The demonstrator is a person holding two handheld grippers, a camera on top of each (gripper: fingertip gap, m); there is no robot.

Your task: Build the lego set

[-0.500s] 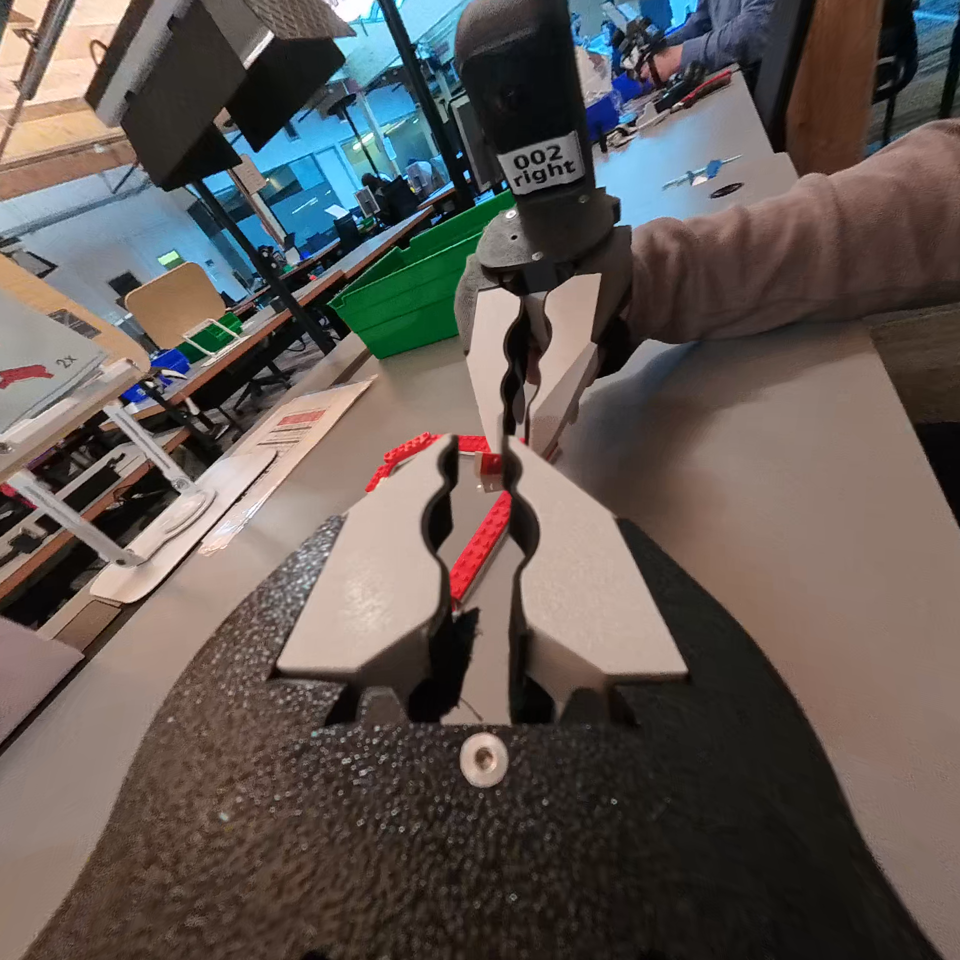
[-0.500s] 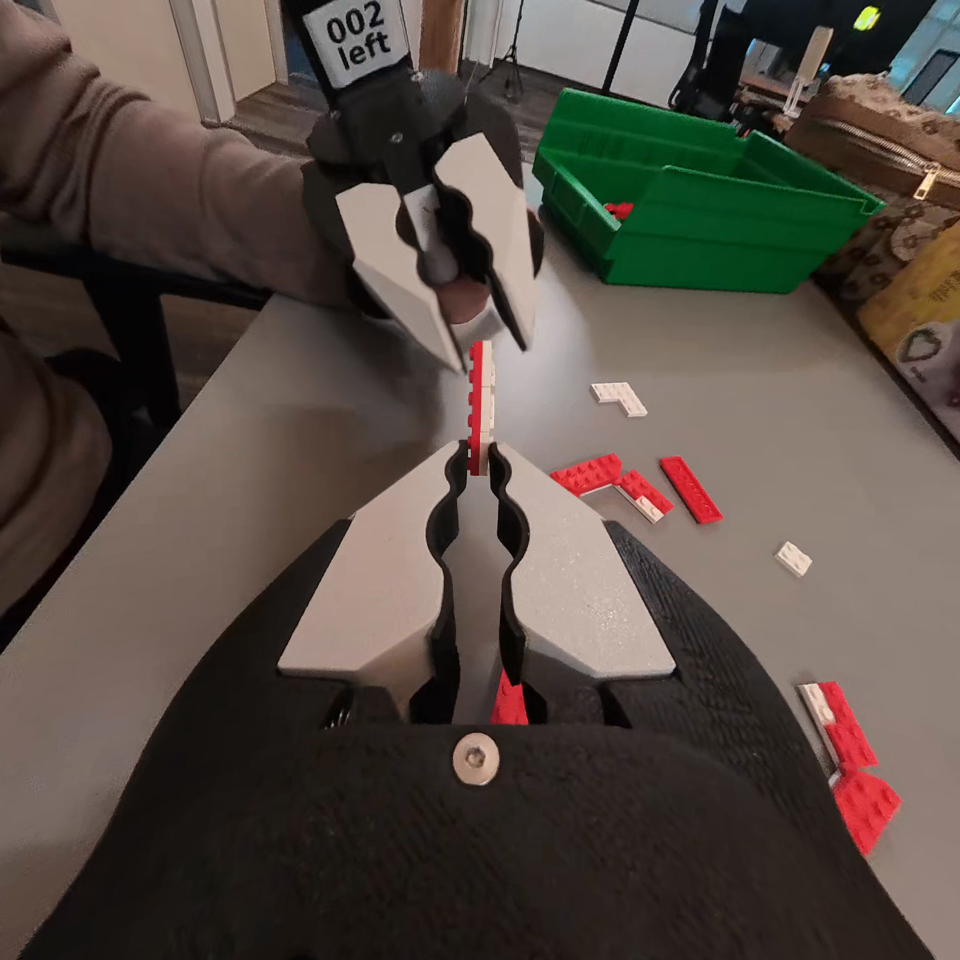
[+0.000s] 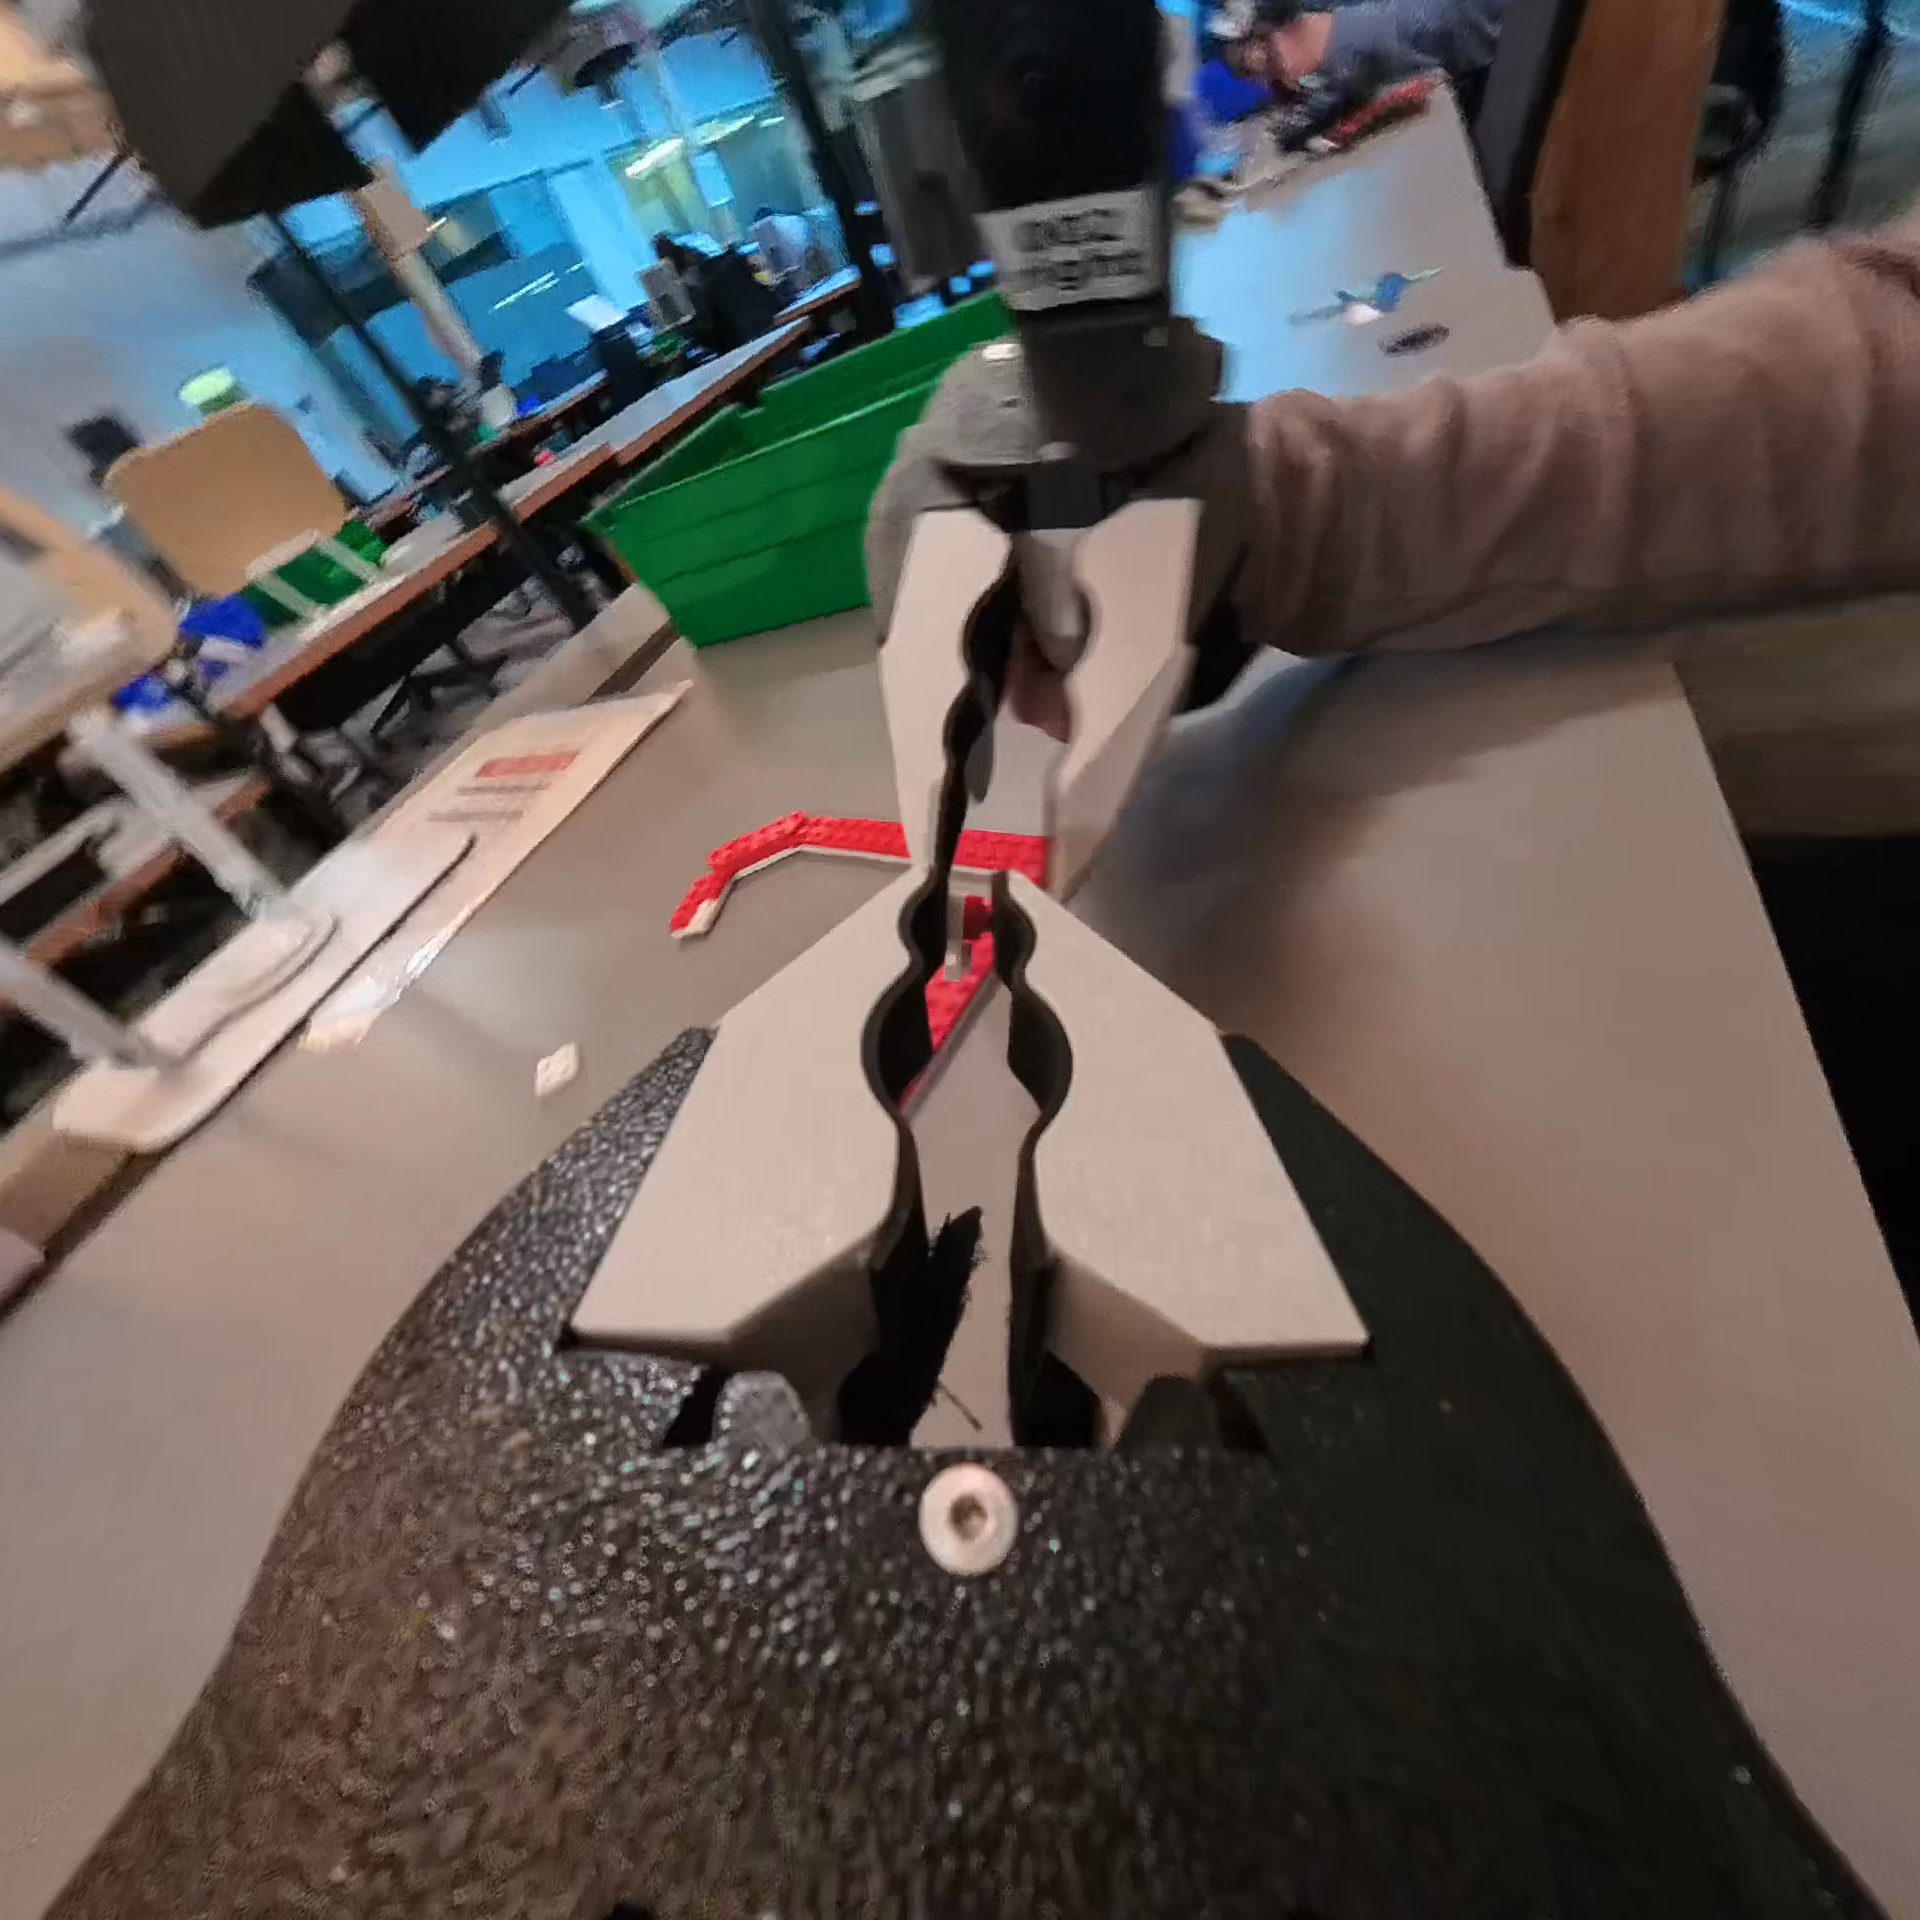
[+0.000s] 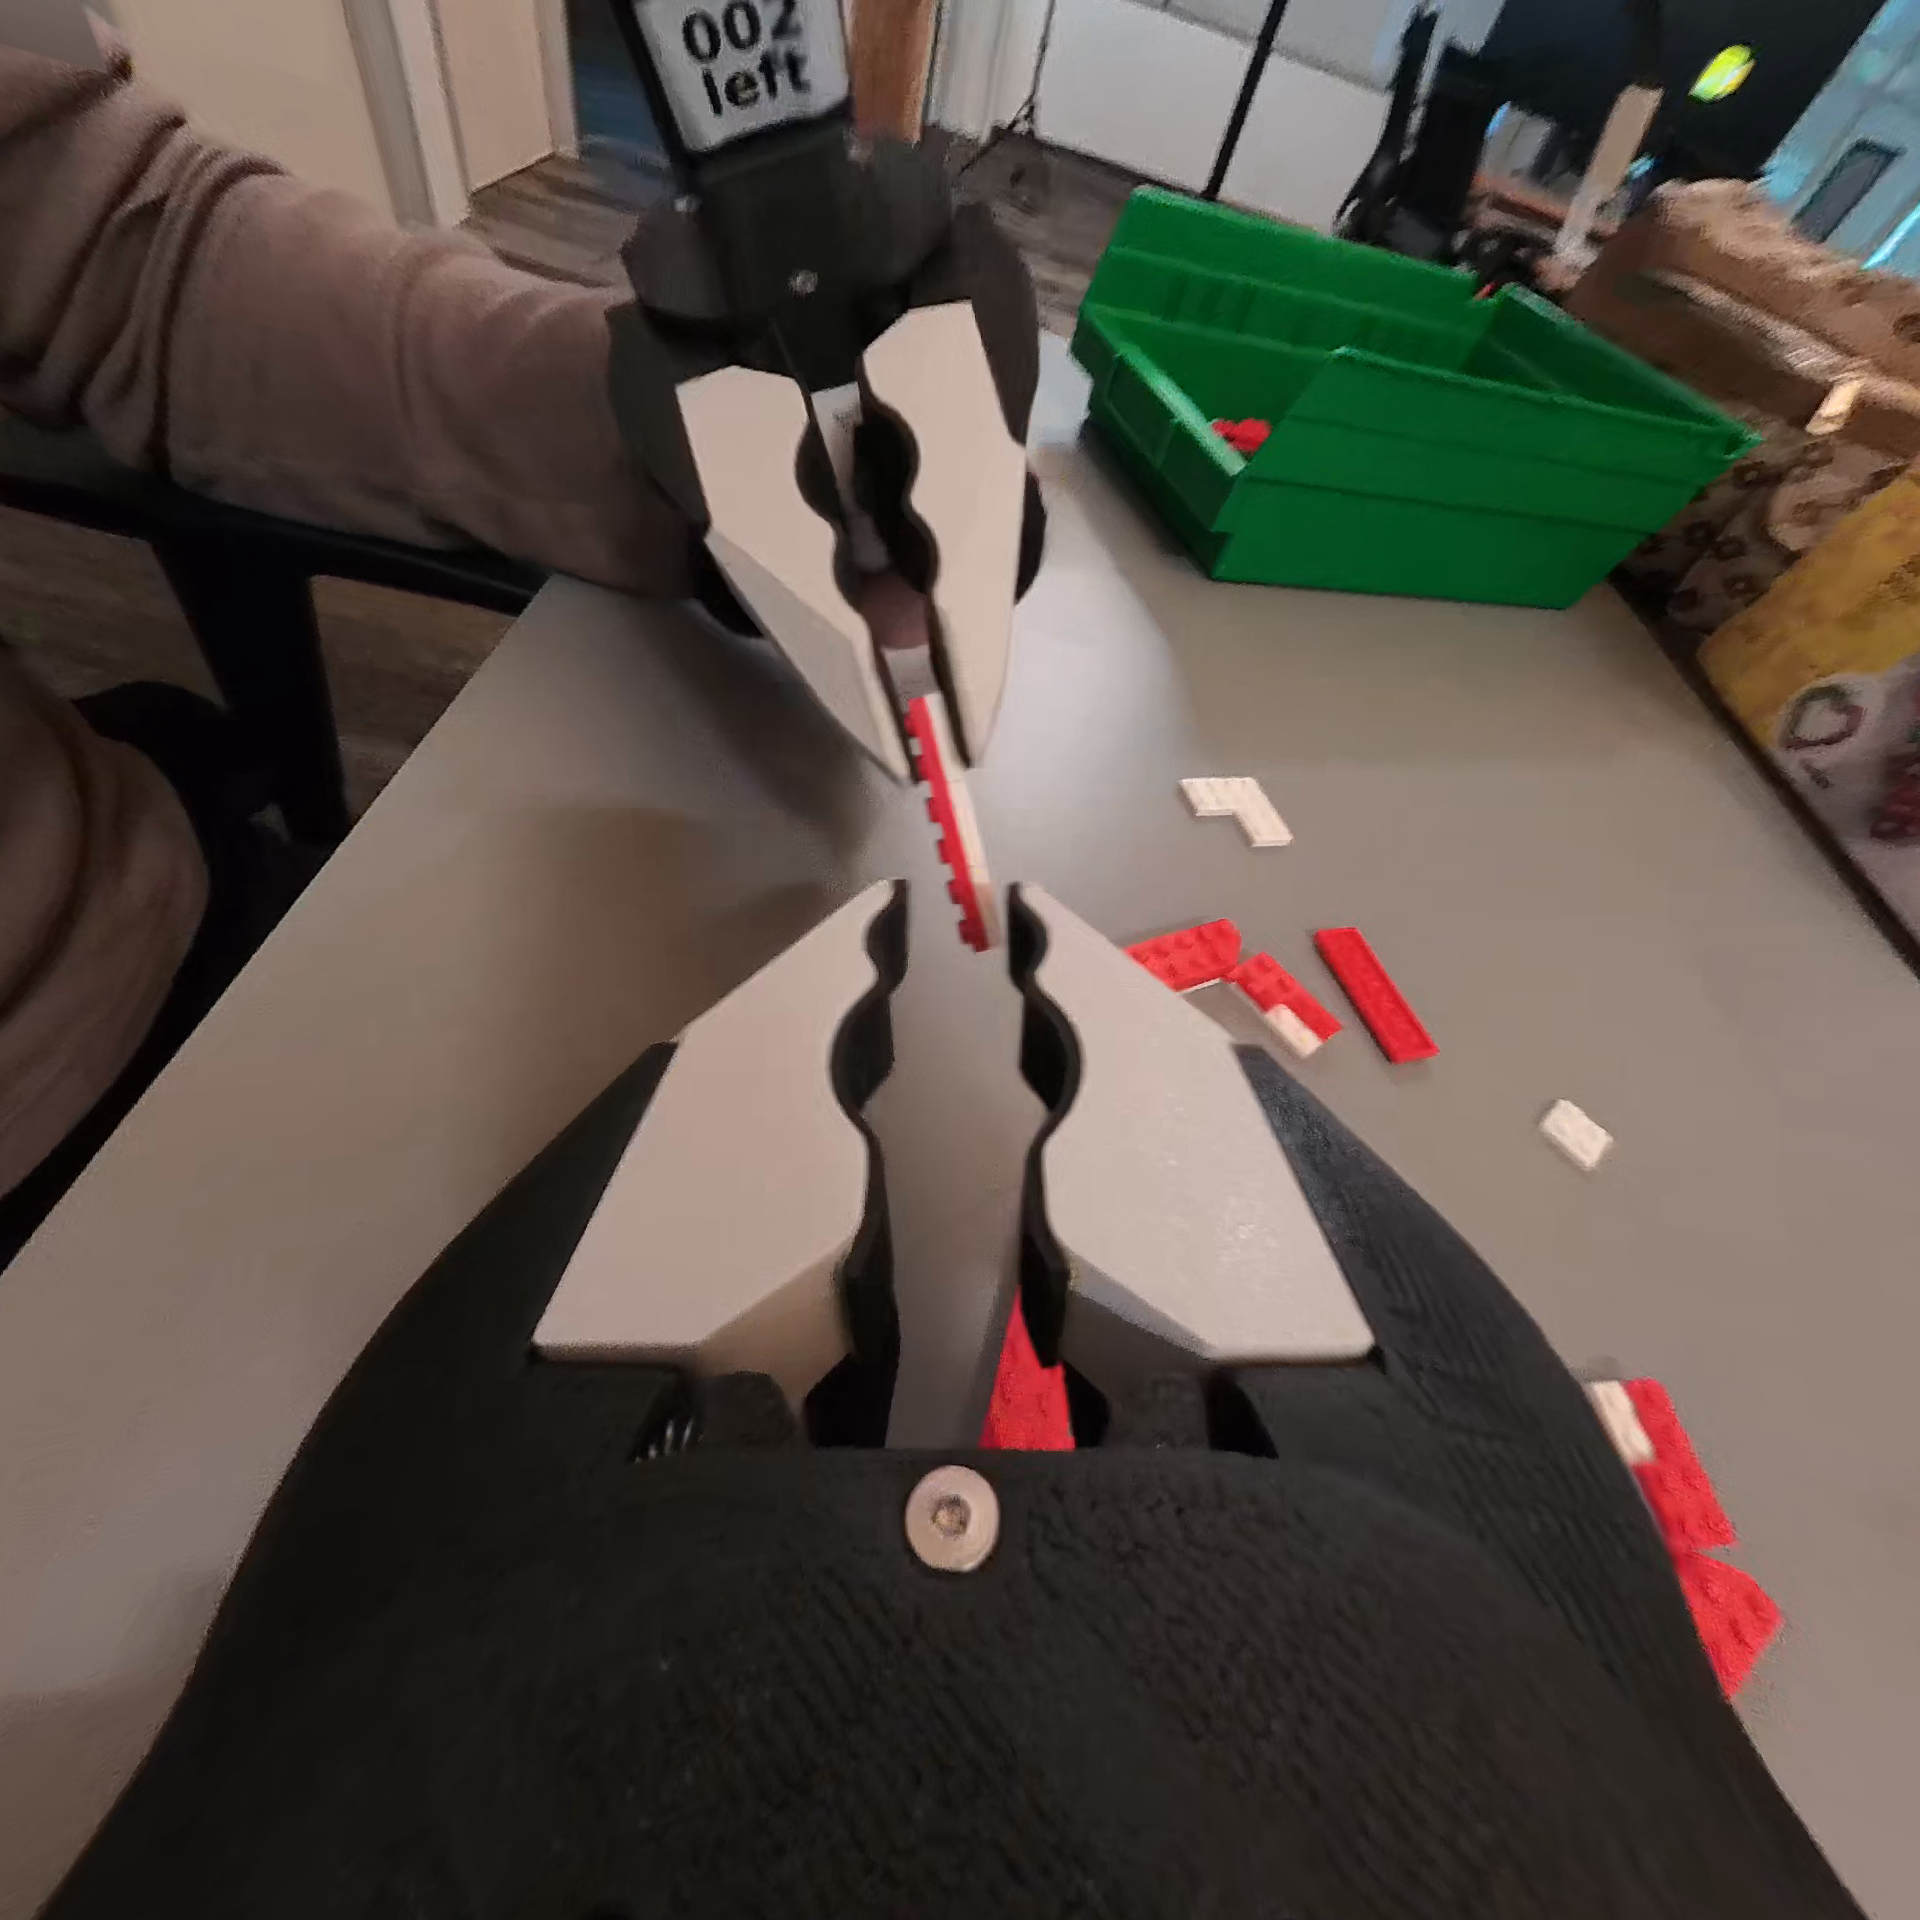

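A thin red-and-white lego strip (image 4: 948, 831) hangs edge-on above the grey table (image 4: 520, 935). My left gripper (image 4: 933, 764) is shut on its far end; in its own view (image 3: 958, 888) the strip (image 3: 961, 977) shows between the jaws. My right gripper (image 4: 961, 894) is open, with a clear gap between its tips. The strip's near end sits in that gap, and I see no contact with it. The right gripper also shows in the left wrist view (image 3: 982, 862), tip to tip with the left. A curved red-and-white lego assembly (image 3: 790, 842) lies on the table behind.
Green bins (image 4: 1403, 468) stand at the back. To the right lie loose pieces: a white L-plate (image 4: 1236, 810), red plates (image 4: 1371, 992), a small white plate (image 4: 1574, 1132) and red-white pieces (image 4: 1673, 1486). An instruction sheet (image 3: 520, 790) lies at the left, and a sleeved arm (image 4: 312, 343) reaches in. My left and right fingertips are right by each other. The curved red-and-white lego assembly (image 3: 790, 842) is about 20 centimeters from both grippers' fingertips.
My right gripper was shut on the strip's near end and has opened. The left gripper still holds the strip, which has tilted slightly. Both views are blurred by motion.
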